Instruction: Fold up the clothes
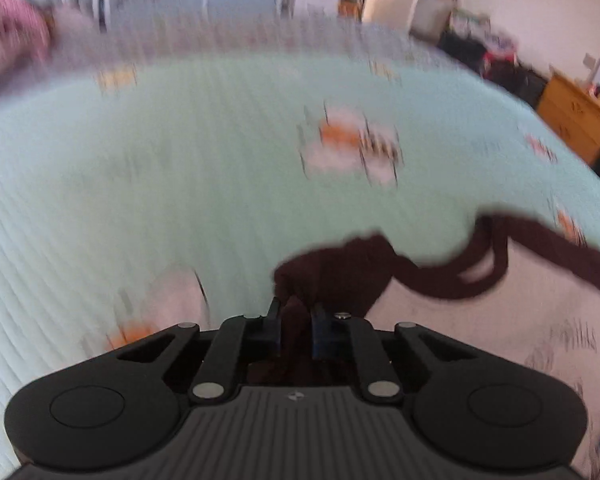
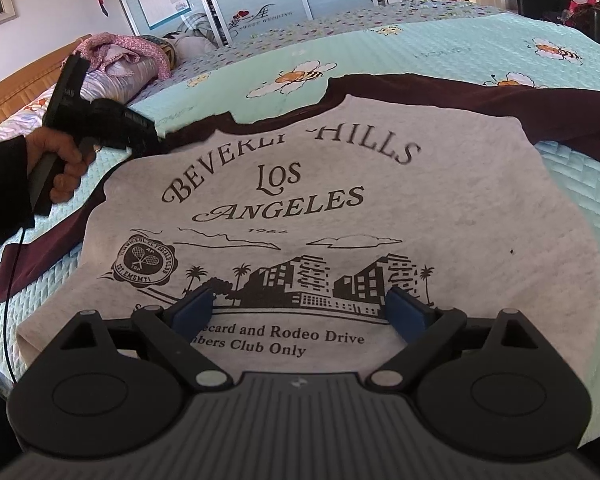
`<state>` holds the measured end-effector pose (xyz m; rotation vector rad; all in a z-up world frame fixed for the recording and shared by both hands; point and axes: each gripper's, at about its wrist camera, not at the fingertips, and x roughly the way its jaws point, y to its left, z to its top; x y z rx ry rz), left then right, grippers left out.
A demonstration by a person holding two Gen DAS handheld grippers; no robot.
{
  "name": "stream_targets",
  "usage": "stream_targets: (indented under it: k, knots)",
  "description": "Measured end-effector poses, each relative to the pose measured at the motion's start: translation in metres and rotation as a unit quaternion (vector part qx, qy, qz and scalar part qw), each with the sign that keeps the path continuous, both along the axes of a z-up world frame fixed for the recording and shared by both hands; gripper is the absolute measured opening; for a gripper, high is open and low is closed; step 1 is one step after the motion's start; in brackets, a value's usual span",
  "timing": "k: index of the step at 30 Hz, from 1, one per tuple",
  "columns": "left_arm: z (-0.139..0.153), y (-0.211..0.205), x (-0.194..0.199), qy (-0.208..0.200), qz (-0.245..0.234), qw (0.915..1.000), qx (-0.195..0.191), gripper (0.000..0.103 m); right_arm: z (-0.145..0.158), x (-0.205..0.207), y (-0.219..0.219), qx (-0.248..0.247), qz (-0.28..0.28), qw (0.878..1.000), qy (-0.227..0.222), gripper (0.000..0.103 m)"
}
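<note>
Up close, the left hand-held gripper (image 1: 296,322) pinches the sweatshirt (image 1: 340,272) at its dark shoulder, at 6 o'clock. Meanwhile the right hand-held gripper (image 2: 300,312) hovers spread wide over the sweatshirt (image 2: 300,208), lying face-up on the bed (image 2: 560,184); it likely needs the 3 o'clock sleeve (image 2: 560,120) folded inward.

Ahead of my right gripper (image 2: 300,312) the grey shirt (image 2: 340,200) lies flat, nothing standing on it. Right of it I see open quilt (image 2: 580,184). On the left, my left gripper (image 2: 140,132) and the hand (image 2: 66,168) holding it block the shoulder. A pink bundle (image 2: 120,54) crowds the far-left corner.
</note>
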<state>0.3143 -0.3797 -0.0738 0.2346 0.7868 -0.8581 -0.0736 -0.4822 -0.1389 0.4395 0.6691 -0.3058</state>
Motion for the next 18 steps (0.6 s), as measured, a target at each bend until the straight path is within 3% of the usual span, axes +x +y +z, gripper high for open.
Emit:
stream_targets:
  k: [3,5,7,9,12,14,16,18]
  knots:
    - [0.026,-0.016,0.009,-0.050,-0.016,0.9985,-0.015,0.013,0.001,-0.001,-0.001,0.002,0.003,1.000,-0.006,0.094]
    - [0.027,-0.034,0.014,-0.078,-0.020,0.9968,0.005,0.014,0.001,-0.001,-0.001,0.004,0.004,1.000,-0.011,0.094]
    - [0.010,-0.047,0.022,-0.067,-0.002,0.9965,0.049,0.026,0.005,-0.002,-0.004,0.012,-0.005,1.000,-0.020,0.094]
    - [-0.007,-0.048,0.024,-0.047,0.019,0.9957,0.078,0.026,0.009,-0.004,-0.007,0.020,-0.016,0.999,-0.030,0.094]
    - [0.000,-0.023,-0.002,-0.059,0.042,0.9959,0.054,0.027,0.027,-0.012,-0.018,0.029,-0.032,0.996,-0.075,0.094]
    - [0.005,-0.006,-0.020,-0.067,0.057,0.9954,0.038,0.036,0.036,-0.014,-0.030,0.021,-0.047,0.994,-0.092,0.094]
    - [0.010,0.010,-0.038,-0.074,0.072,0.9944,0.022,0.053,0.044,-0.015,-0.042,0.012,-0.062,0.992,-0.107,0.094]
    - [0.011,0.029,-0.060,-0.062,0.069,0.9957,0.005,0.056,0.051,-0.015,-0.057,0.004,-0.077,0.990,-0.117,0.094]
